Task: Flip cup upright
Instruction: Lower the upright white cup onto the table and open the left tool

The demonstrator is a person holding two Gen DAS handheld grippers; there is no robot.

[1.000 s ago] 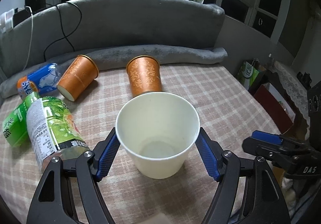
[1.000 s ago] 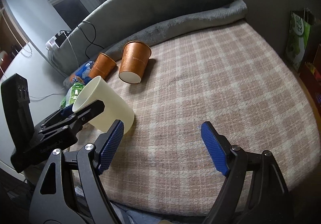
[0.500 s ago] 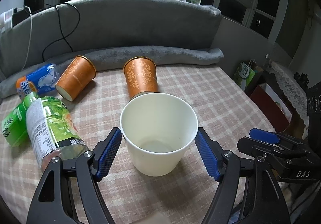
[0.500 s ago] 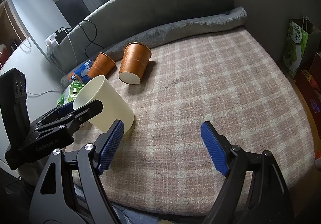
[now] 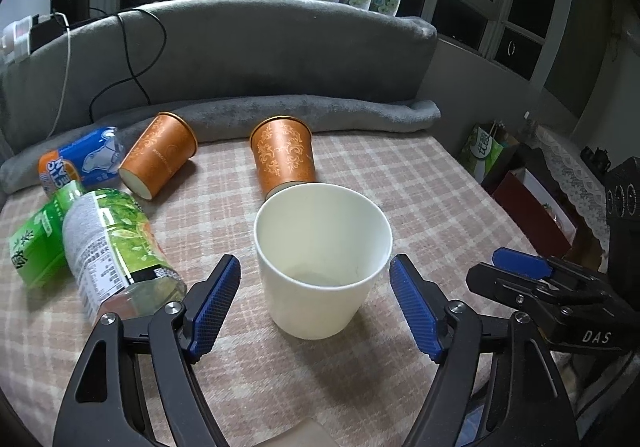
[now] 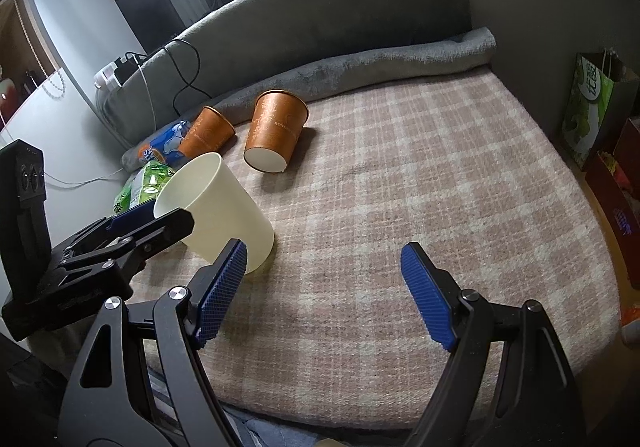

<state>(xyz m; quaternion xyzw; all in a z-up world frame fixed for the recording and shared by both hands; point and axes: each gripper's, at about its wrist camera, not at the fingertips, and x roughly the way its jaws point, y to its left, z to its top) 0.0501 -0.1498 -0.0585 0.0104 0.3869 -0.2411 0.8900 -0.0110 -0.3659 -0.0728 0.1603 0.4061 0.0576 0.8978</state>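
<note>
Cream paper cup [image 5: 322, 259] upright, empty

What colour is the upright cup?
Cream-white cup, plain, clearest in the left wrist view.

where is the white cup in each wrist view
Left wrist: white cup at center, upright between the open left gripper fingers.
Right wrist: white cup at left of center, beside the open right gripper.
Shared landmark: the nearer orange cup, lying on its side behind it.
</note>
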